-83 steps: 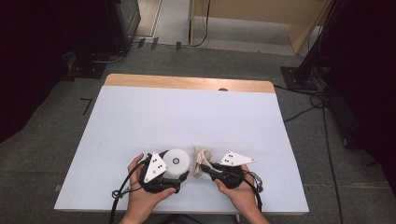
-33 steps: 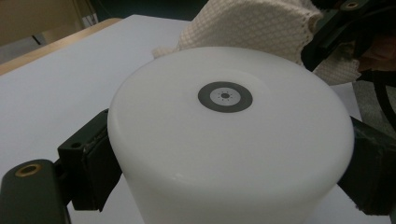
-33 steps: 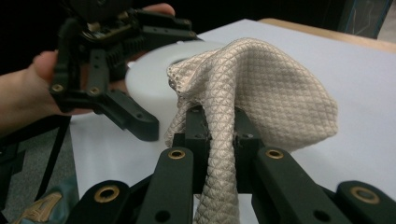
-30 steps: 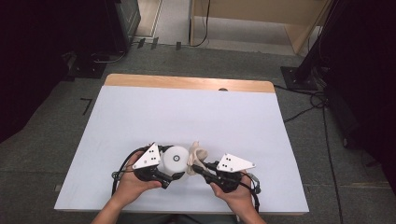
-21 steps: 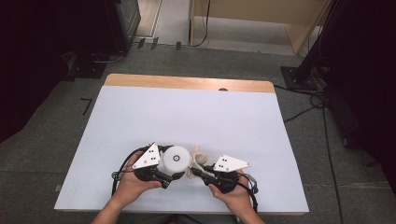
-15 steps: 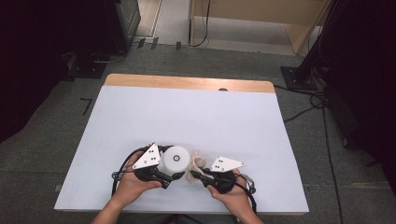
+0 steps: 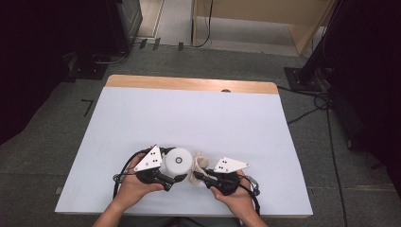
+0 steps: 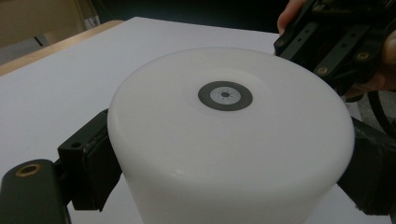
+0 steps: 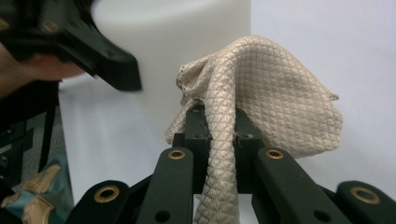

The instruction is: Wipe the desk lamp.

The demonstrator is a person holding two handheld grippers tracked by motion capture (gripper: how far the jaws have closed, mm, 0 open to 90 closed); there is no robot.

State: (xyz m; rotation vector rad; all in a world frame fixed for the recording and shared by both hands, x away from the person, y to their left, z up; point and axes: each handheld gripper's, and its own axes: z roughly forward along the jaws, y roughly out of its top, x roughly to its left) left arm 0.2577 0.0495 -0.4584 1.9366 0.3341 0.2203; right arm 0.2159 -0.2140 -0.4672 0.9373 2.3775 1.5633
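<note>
A white cylinder (image 7: 178,161) with a small dark ring on its top stands near the table's front edge, and my left gripper (image 7: 176,174) is shut on its sides. In the left gripper view the cylinder (image 8: 229,135) sits between both black pads (image 8: 95,163). A beige quilted cloth (image 7: 198,168) is bunched just right of the cylinder, touching its wall. My right gripper (image 7: 195,174) is shut on that cloth. In the right gripper view the cloth (image 9: 261,102) rises from the pinched jaws against the cylinder (image 9: 187,32).
The white table top (image 7: 189,118) has a wooden strip (image 7: 189,84) along its far edge. Cables (image 7: 307,111) and a stand base lie on the grey floor to the right. Both hands rest near the front edge.
My right gripper with the cloth has slid a little left, closer to the cylinder. The left gripper and the cylinder have stayed put since a second ago.
</note>
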